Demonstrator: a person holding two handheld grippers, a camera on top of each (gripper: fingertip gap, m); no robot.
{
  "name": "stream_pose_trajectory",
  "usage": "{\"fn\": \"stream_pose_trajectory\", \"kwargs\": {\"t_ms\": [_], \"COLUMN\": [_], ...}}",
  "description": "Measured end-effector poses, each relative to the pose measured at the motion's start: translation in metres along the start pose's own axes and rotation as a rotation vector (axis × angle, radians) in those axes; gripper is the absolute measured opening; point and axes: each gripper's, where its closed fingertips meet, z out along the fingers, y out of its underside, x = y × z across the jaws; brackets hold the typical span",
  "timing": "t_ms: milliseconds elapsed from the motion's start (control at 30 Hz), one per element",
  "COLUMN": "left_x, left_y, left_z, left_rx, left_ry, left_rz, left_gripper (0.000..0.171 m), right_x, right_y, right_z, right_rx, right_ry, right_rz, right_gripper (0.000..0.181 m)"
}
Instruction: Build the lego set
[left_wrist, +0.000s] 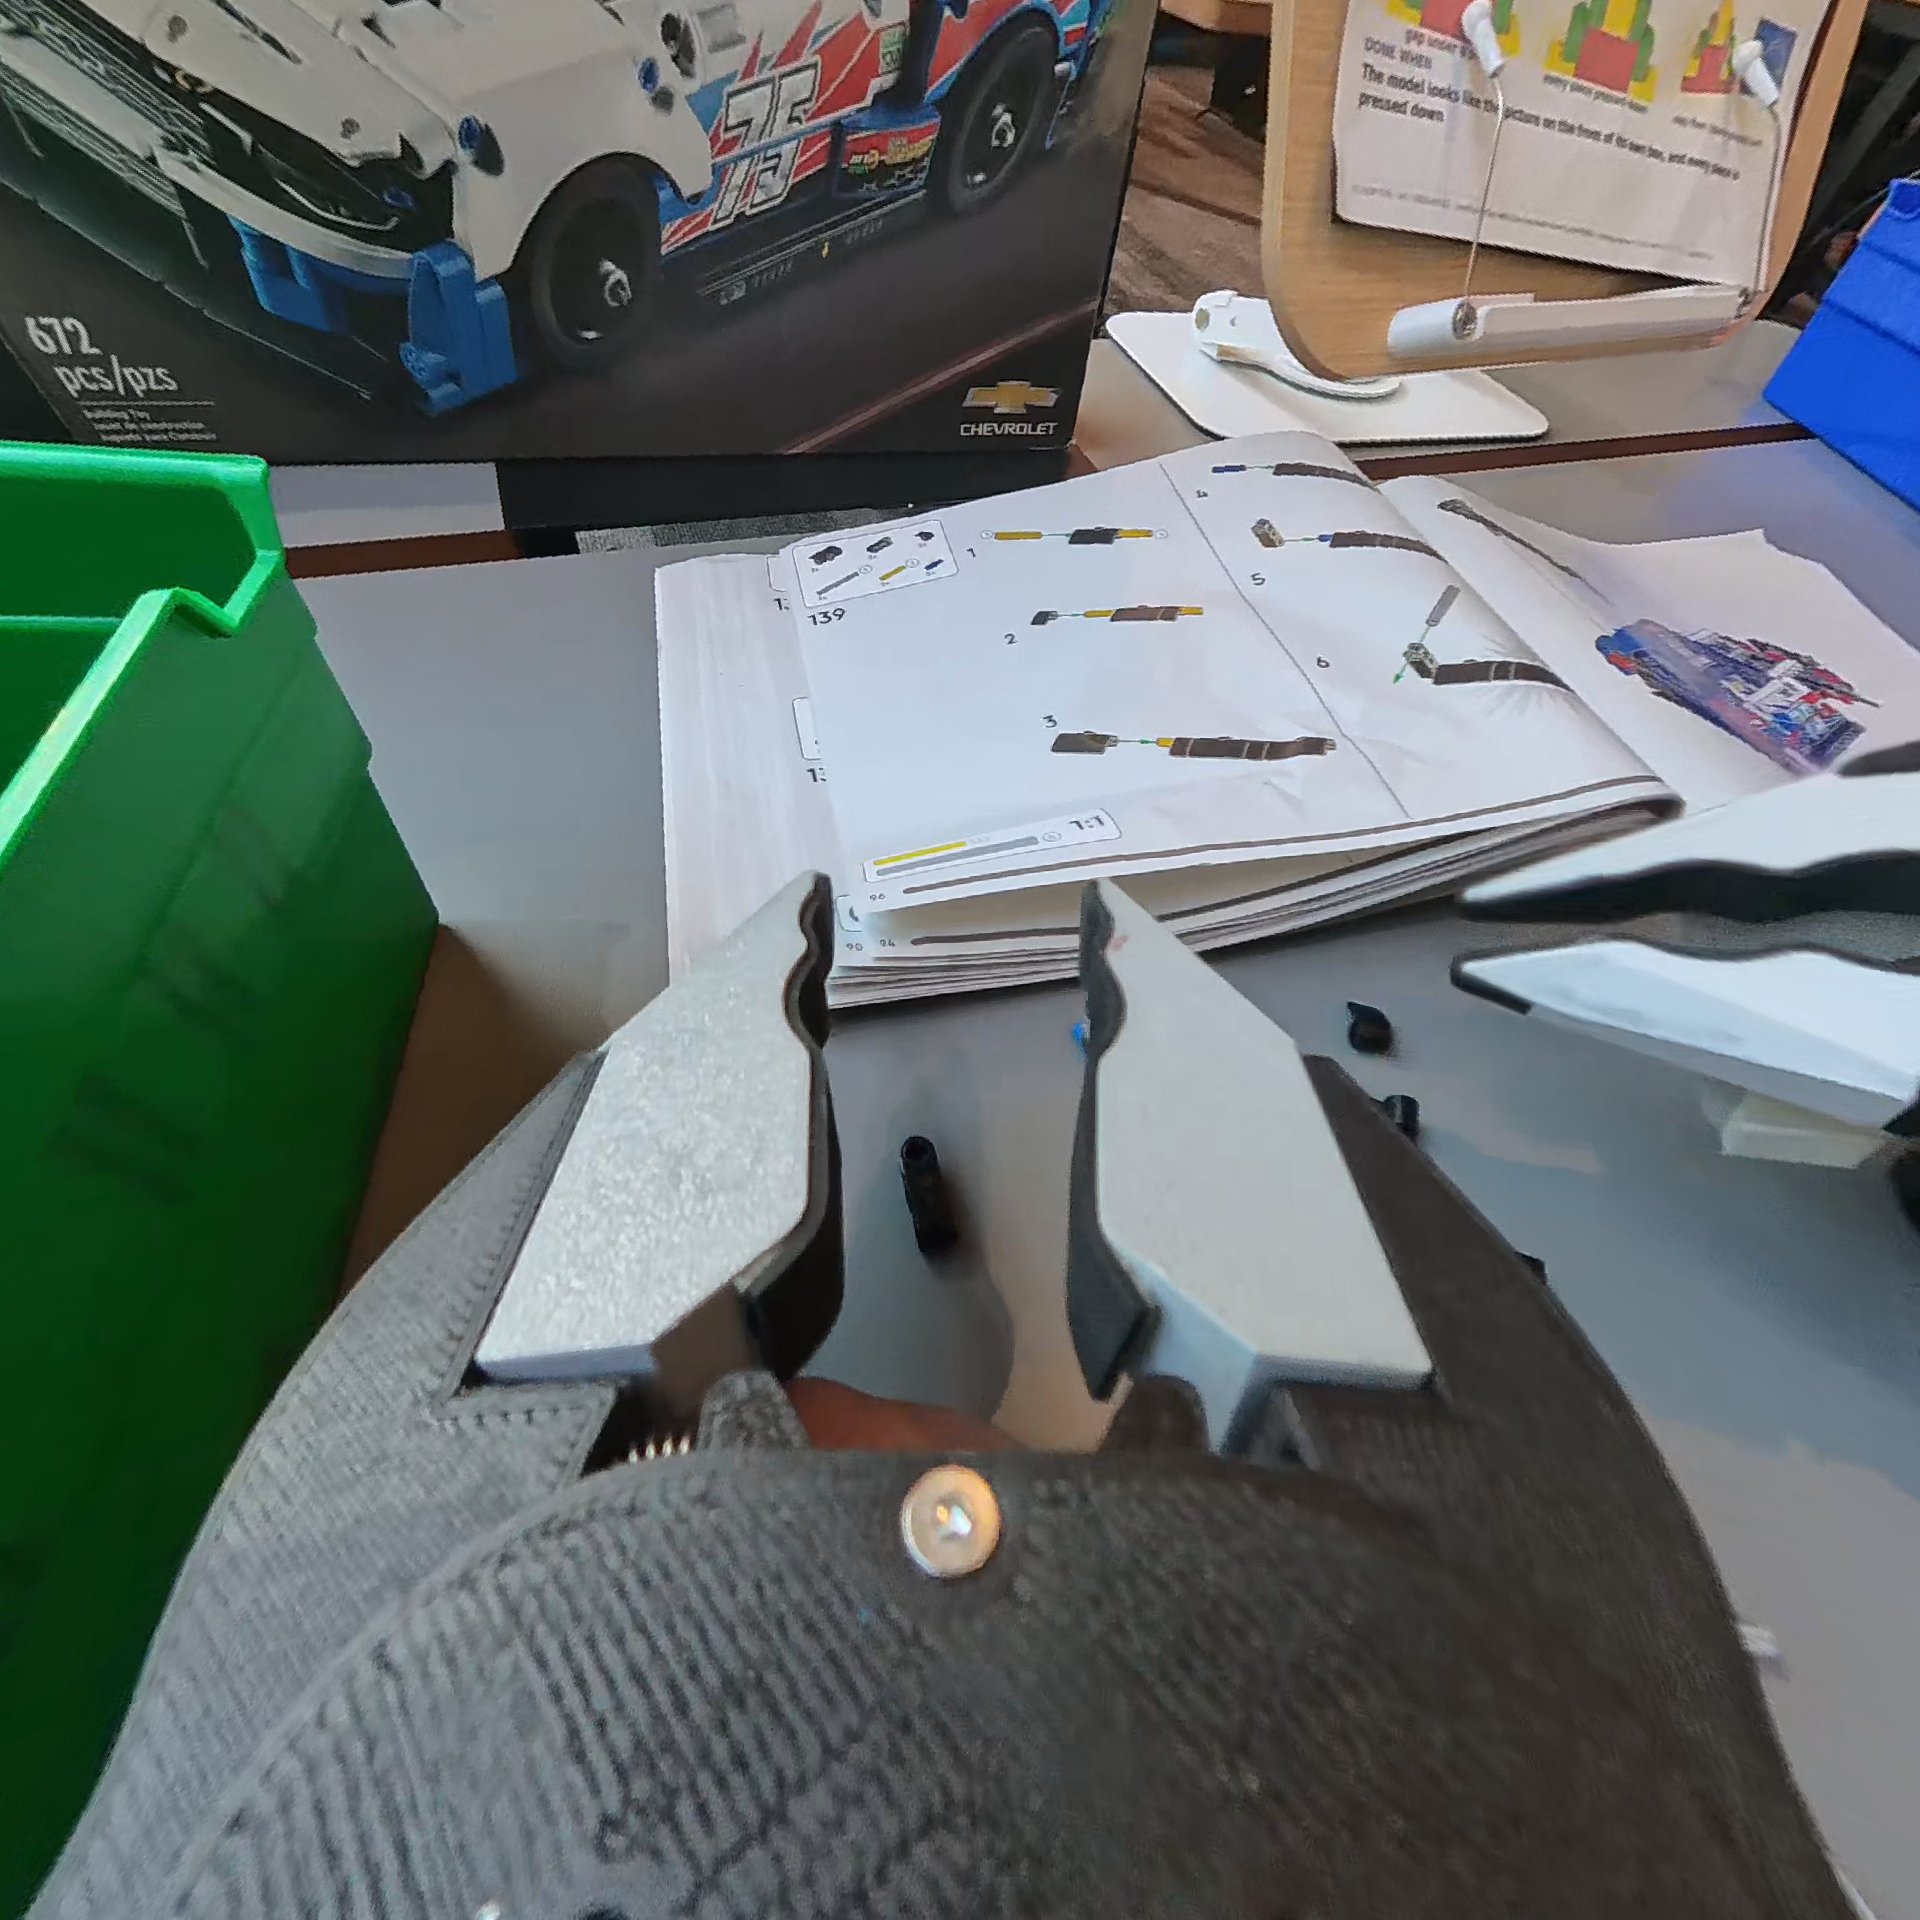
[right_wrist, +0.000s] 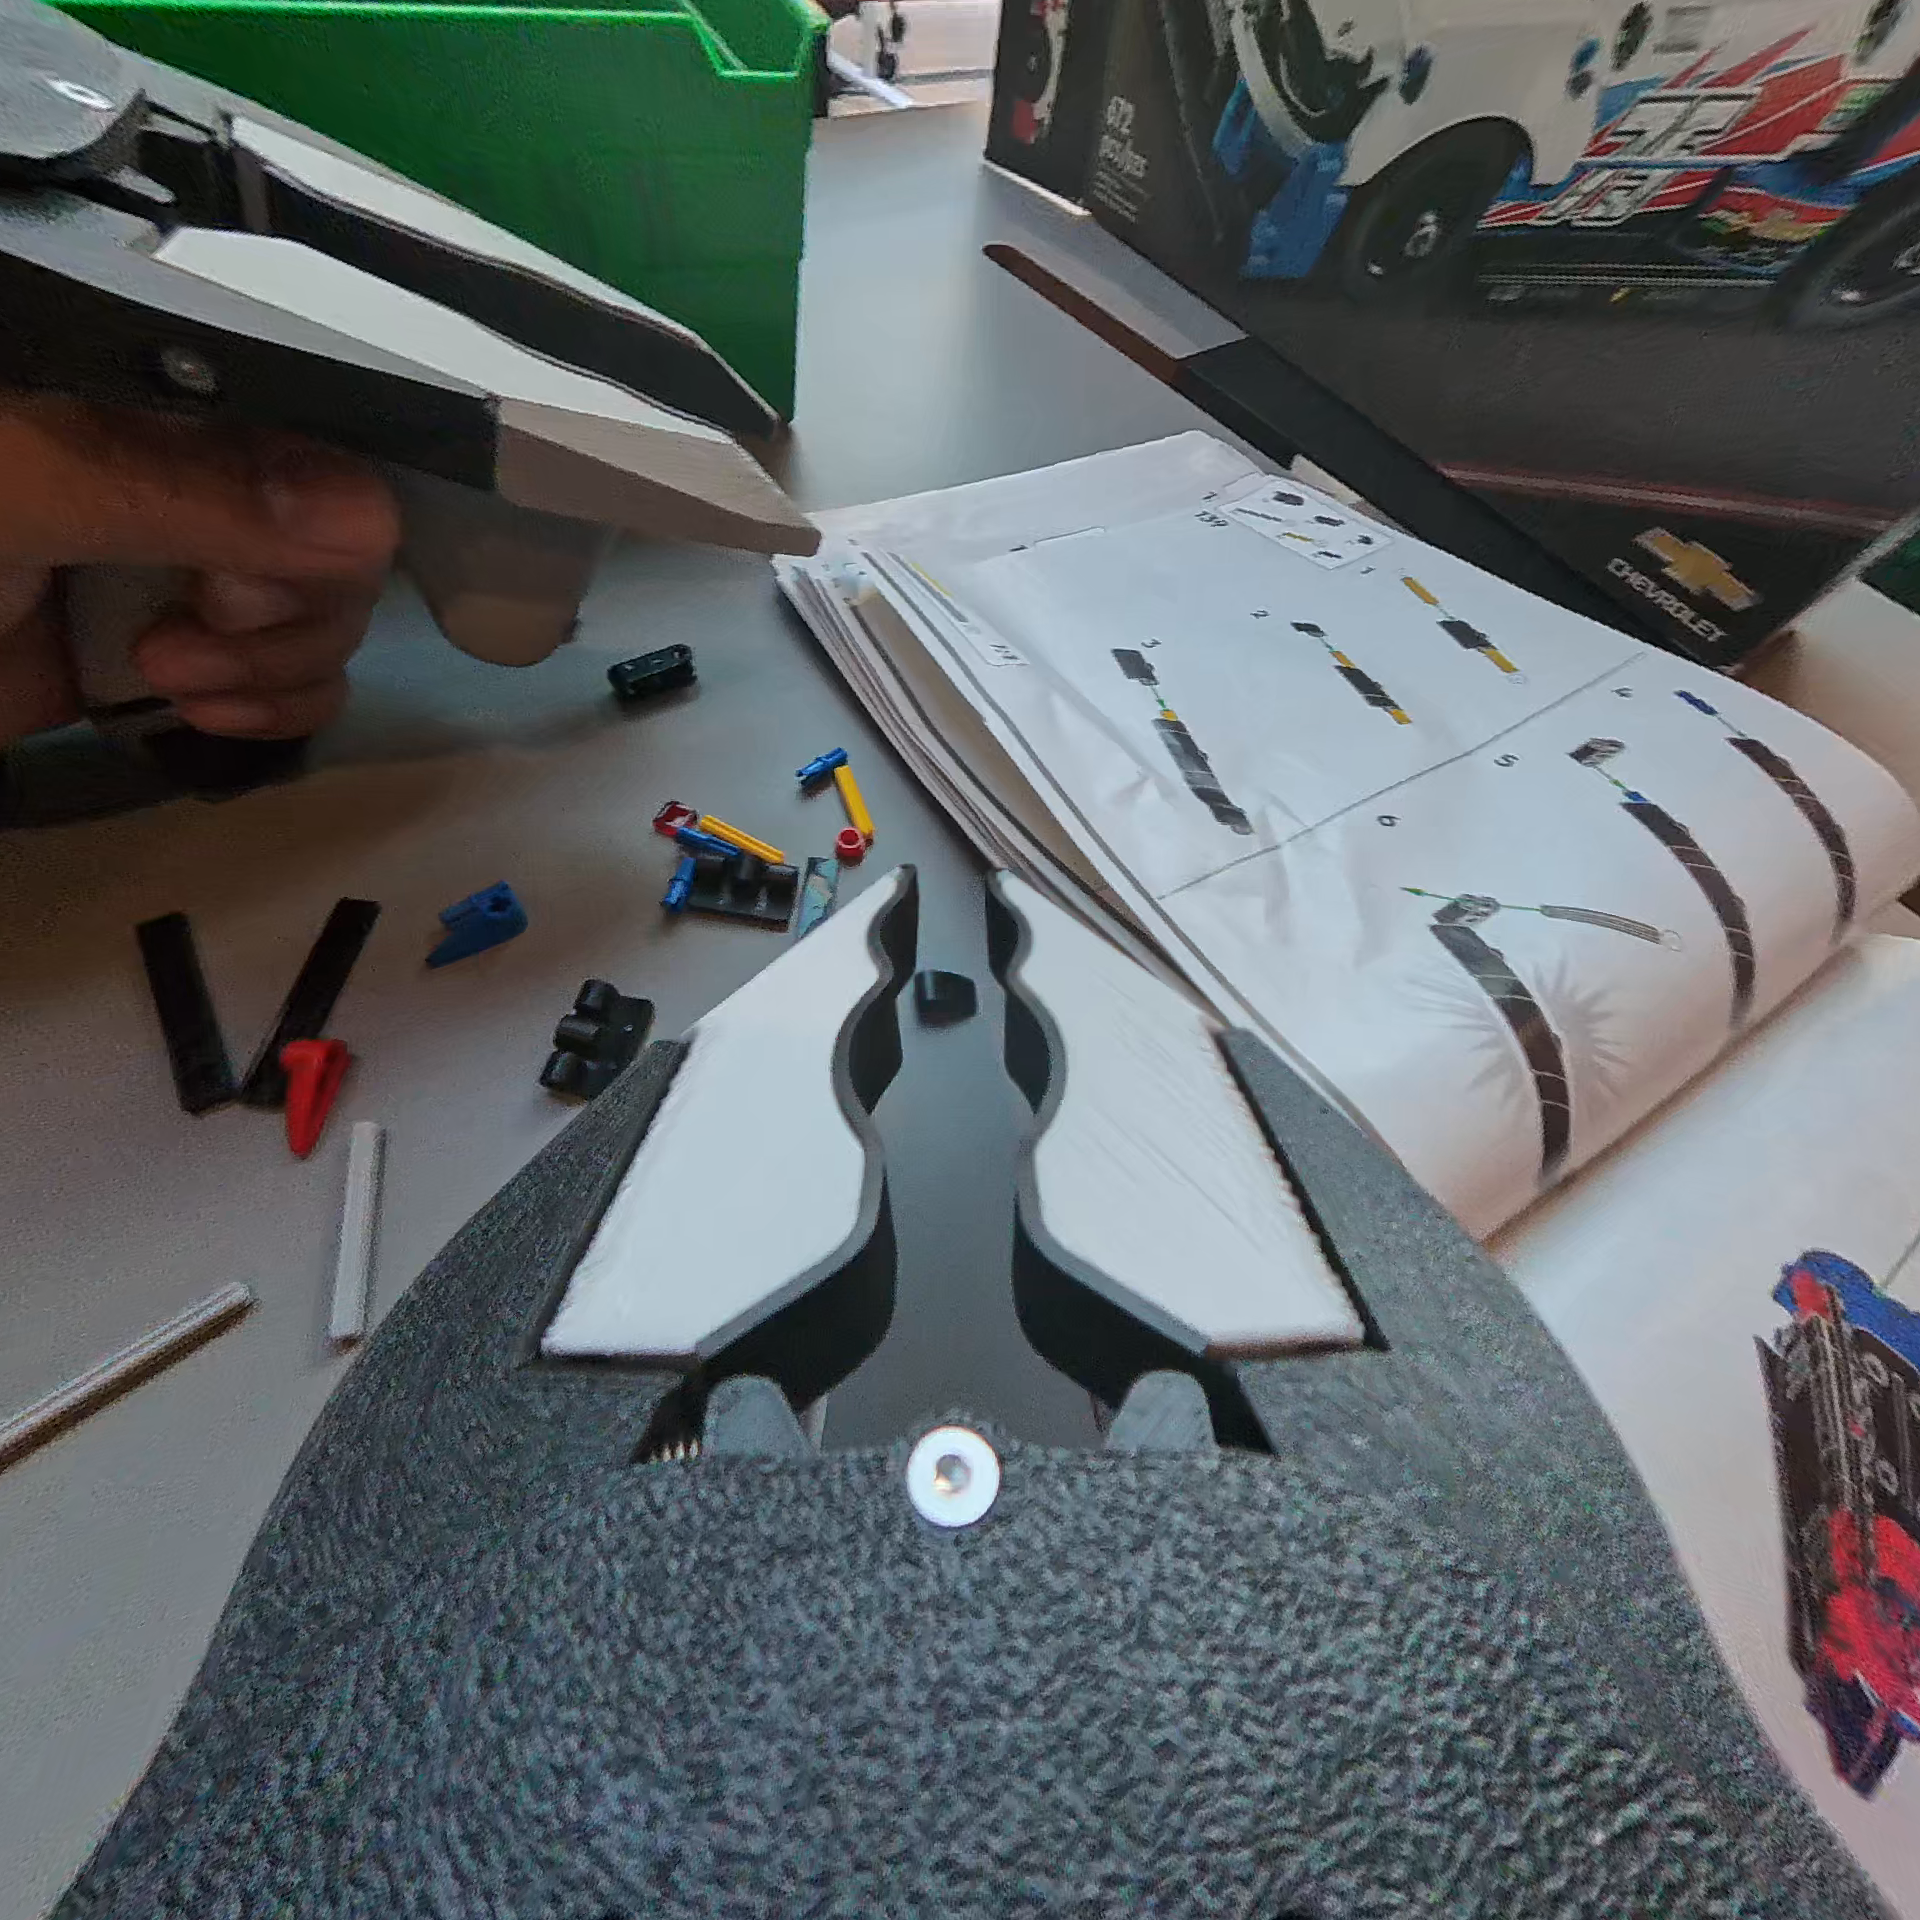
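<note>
My left gripper (left_wrist: 951, 914) is open and empty, low over the grey table. A small black connector piece (left_wrist: 928, 1195) lies on the table between its fingers, touching neither. My right gripper (right_wrist: 951, 883) is narrowly open, and a small black piece (right_wrist: 943, 997) lies on the table between its pads. The open instruction booklet (left_wrist: 1143, 675) lies just beyond both grippers and also shows in the right wrist view (right_wrist: 1403, 831). The left gripper (right_wrist: 790, 478), held by a hand (right_wrist: 208, 582), hovers above a black piece (right_wrist: 651, 670). The right gripper (left_wrist: 1558, 935) reaches in from the right.
Loose pieces lie left of the right gripper: a yellow axle (right_wrist: 854, 795), blue wedge (right_wrist: 478, 920), red piece (right_wrist: 312, 1086), black beams (right_wrist: 187, 1013), grey axle (right_wrist: 358, 1231). A green bin (left_wrist: 156, 935) stands left, the set's box (left_wrist: 520, 208) behind, a blue bin (left_wrist: 1860, 312) and paper stand (left_wrist: 1507, 156) far right.
</note>
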Motion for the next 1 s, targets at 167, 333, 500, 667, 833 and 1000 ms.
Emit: {"fn": "stream_pose_trajectory", "kwargs": {"t_ms": [167,333,500,667,833,1000], "left_x": [-0.008,-0.017,-0.019,-0.019,-0.019,-0.018], "left_y": [0.001,0.002,0.003,0.004,0.004,0.004], "left_z": [0.002,0.003,0.004,0.004,0.004,0.004], "left_rx": [-0.009,-0.019,-0.026,-0.028,-0.029,-0.03], "left_ry": [-0.041,-0.085,-0.094,-0.091,-0.088,-0.085], "left_rz": [-0.037,-0.073,-0.086,-0.087,-0.087,-0.087], "left_gripper": [0.022,0.013,0.006,0.007,0.01,0.01], "right_x": [-0.015,-0.009,-0.011,-0.024,-0.028,-0.032], "right_y": [0.004,-0.01,-0.012,-0.002,0.003,0.009], "right_z": [0.016,0.023,0.032,0.046,0.06,0.068], "right_rx": [-0.094,-0.129,-0.15,-0.244,-0.332,-0.376], "right_ry": [-0.139,-0.16,-0.188,-0.227,-0.249,-0.267], "right_rz": [0.035,-0.028,-0.007,-0.077,-0.148,-0.153], "right_gripper": [0.015,0.0,0.0,0.006,0.012,0.005]}}
